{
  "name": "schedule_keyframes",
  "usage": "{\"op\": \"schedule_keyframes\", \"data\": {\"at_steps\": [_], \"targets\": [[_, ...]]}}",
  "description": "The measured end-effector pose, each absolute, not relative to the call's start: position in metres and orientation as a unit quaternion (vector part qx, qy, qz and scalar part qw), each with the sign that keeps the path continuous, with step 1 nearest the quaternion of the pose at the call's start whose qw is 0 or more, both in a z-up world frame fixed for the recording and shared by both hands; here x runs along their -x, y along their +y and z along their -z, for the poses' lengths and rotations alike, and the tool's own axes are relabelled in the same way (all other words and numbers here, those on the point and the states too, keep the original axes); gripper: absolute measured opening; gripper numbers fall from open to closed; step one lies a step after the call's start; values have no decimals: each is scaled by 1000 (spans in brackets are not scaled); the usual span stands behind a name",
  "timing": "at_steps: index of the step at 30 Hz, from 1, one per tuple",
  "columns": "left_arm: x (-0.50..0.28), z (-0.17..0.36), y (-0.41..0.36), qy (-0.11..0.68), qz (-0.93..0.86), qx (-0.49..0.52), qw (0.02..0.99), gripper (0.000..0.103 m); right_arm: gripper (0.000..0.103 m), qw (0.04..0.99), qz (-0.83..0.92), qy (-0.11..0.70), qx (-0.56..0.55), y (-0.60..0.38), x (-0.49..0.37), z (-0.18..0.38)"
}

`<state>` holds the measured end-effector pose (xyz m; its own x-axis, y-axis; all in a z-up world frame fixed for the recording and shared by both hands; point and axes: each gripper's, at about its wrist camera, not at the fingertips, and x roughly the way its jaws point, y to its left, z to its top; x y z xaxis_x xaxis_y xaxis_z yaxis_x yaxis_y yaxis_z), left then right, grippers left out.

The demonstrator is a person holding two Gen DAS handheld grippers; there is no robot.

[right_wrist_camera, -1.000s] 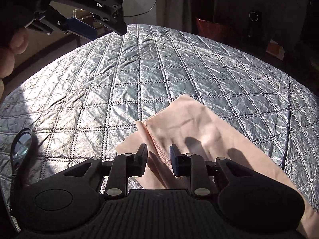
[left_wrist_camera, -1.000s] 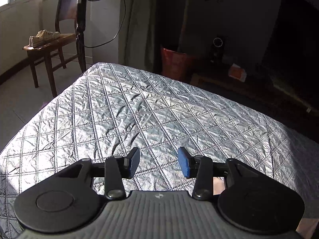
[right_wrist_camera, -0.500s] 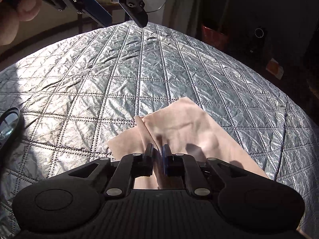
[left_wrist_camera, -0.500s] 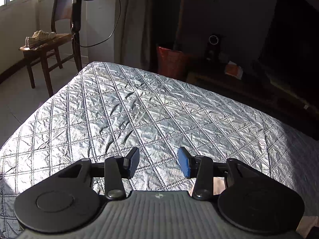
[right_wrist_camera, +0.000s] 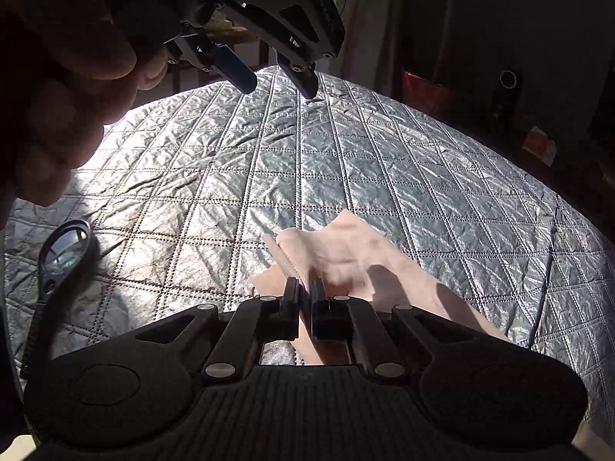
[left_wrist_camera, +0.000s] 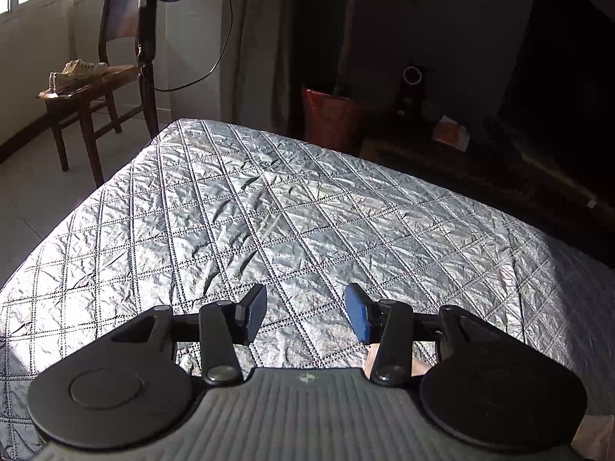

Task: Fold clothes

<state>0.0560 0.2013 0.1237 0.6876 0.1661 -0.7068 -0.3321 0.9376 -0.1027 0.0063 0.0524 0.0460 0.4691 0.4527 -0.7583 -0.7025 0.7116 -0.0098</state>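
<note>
Since a second ago the right gripper (right_wrist_camera: 303, 299) has drawn its fingers together from a clear gap to a narrow slit, and a ridge of the peach garment (right_wrist_camera: 346, 246) is now pinched between them; the cloth ahead of the tips has bunched and lifted where it lay flatter before; its jaws have just been closing, though they have held steady over the last half second. The left gripper (right_wrist_camera: 282, 84) has come much closer in the right wrist view, from the upper left corner towards the top centre, with the person's left hand (right_wrist_camera: 65, 77) now large and dark at the left edge; its fingers (left_wrist_camera: 357, 317) stand moderately apart with nothing between them, hovering above the quilted silver cover (left_wrist_camera: 269, 211) of the surface.

The garment lies on the near right part of the cover, running from the right gripper's tips back under its body and off towards the lower right; in the left wrist view only a sliver of peach shows beneath the right-hand finger; the left gripper hangs well apart from the cloth. A magnifying glass (right_wrist_camera: 65, 257) rests on the cover at the left.
</note>
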Motion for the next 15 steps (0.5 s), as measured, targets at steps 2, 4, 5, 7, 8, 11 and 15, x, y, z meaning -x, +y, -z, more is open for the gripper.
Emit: {"op": "schedule_keyframes", "data": {"at_steps": [2, 4, 5, 7, 8, 11, 15], "targets": [[-57, -123, 198, 374, -132, 106, 912, 42, 13, 842, -339, 392, 151, 45, 1, -45], [-59, -120, 194, 379, -125, 98, 912, 43, 15, 855, -332, 380, 117, 29, 3, -55], [-59, -119, 192, 381, -122, 94, 911, 43, 17, 862, -328, 374, 100, 21, 4, -61], [-61, -117, 189, 386, -117, 86, 911, 43, 27, 874, -320, 361, 66, 5, 5, -71], [-62, -116, 187, 388, -116, 84, 911, 43, 30, 881, -301, 361, 55, -8, 5, -73], [-64, -114, 183, 391, -111, 78, 910, 44, 32, 896, -226, 380, 37, -54, 1, -71], [-67, -107, 169, 406, -92, 61, 907, 47, 32, 894, -157, 418, 40, -102, -3, -53]]}}
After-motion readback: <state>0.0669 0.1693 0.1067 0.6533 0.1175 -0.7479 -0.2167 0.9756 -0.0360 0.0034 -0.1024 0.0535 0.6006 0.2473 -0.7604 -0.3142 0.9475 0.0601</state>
